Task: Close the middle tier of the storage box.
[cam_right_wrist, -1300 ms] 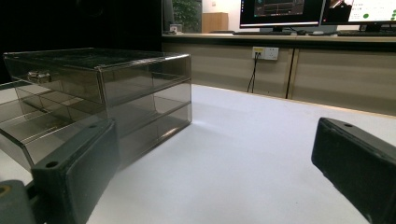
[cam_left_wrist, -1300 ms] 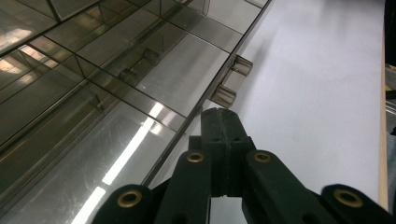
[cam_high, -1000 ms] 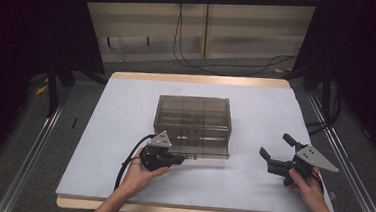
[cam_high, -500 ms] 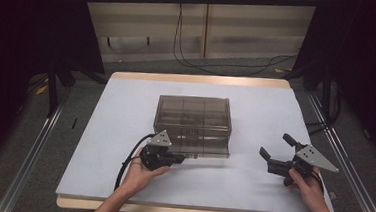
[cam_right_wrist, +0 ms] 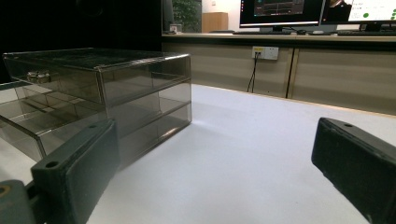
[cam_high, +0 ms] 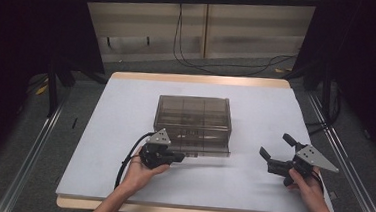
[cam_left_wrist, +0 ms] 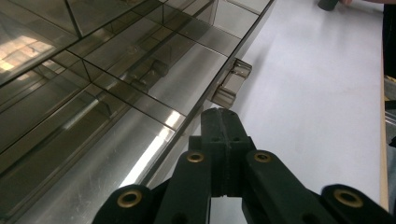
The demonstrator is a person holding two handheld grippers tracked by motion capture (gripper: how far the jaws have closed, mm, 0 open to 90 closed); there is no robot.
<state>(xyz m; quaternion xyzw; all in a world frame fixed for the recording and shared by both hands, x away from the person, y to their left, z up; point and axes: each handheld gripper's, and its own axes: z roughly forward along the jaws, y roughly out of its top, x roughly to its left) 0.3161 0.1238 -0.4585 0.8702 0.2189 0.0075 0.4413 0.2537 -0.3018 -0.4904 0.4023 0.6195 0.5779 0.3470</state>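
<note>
A smoky see-through drawer box (cam_high: 194,116) stands mid-table on the white tabletop (cam_high: 126,106). Its bottom drawer (cam_high: 208,148) sticks out a little toward me. My left gripper (cam_high: 180,158) lies at that drawer's front left, jaws shut with nothing between them. In the left gripper view its closed tips (cam_left_wrist: 219,116) sit just short of the drawer's small clear handle (cam_left_wrist: 231,83), beside the drawer box (cam_left_wrist: 93,70). My right gripper (cam_high: 275,145) rests at the table's right, apart from the box and open. Its spread jaws (cam_right_wrist: 215,163) frame the drawer box (cam_right_wrist: 116,88) from the side.
Black cables (cam_high: 189,56) trail over the floor beyond the table's far edge. Metal rails (cam_high: 32,150) run along both sides of the table. A desk with monitors (cam_right_wrist: 280,11) and a wall socket (cam_right_wrist: 265,52) stand behind.
</note>
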